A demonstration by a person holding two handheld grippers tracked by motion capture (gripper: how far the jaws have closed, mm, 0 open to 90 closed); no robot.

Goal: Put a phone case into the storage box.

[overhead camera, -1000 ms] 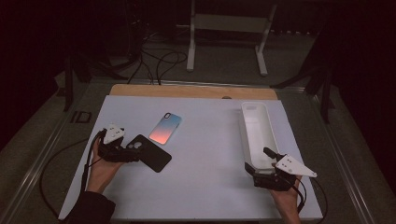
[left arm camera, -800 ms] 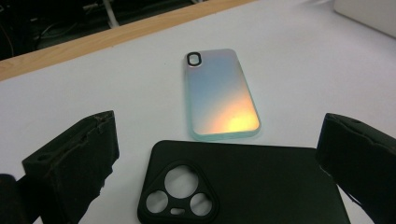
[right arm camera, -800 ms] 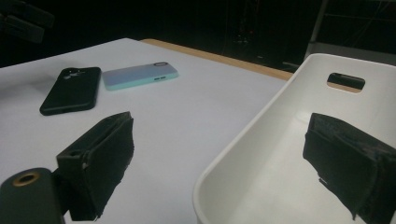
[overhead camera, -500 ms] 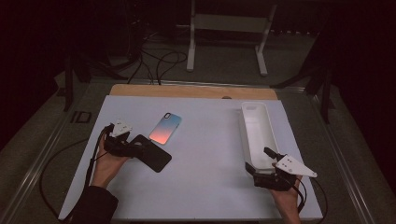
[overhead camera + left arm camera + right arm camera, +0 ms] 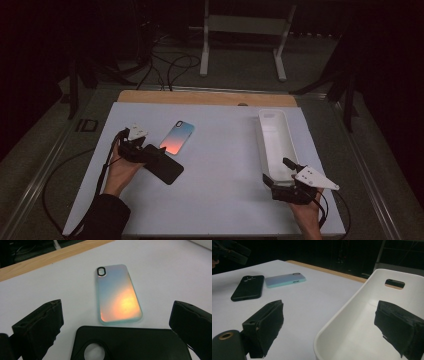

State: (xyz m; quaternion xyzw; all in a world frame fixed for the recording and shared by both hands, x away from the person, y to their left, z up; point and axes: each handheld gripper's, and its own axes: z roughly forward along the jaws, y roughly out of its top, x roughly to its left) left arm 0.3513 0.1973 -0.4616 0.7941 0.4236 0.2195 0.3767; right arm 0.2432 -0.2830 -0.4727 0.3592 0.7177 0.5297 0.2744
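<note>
High view, left of centre: left gripper [image 5: 136, 149] spread wide around black case [image 5: 162, 163], nothing gripped; right gripper [image 5: 286, 186] gaping, straddling the white tray [image 5: 265, 131] rim.

black case [image 5: 130, 343]: matt | iridescent case [image 5: 117, 293]: glossy | tray [image 5: 362, 322]: smooth plastic

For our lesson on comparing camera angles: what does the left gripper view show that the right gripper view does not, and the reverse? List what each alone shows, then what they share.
Left gripper view alone: the iridescent case from above, with its oval camera hole, and the left gripper with jaws open either side of the black case.
Right gripper view alone: the white bin with its handle slot, its near rim between the open jaws of the right gripper, and dark floor beyond.
Shared: both cases lying side by side on the white table and its wooden edge.
</note>
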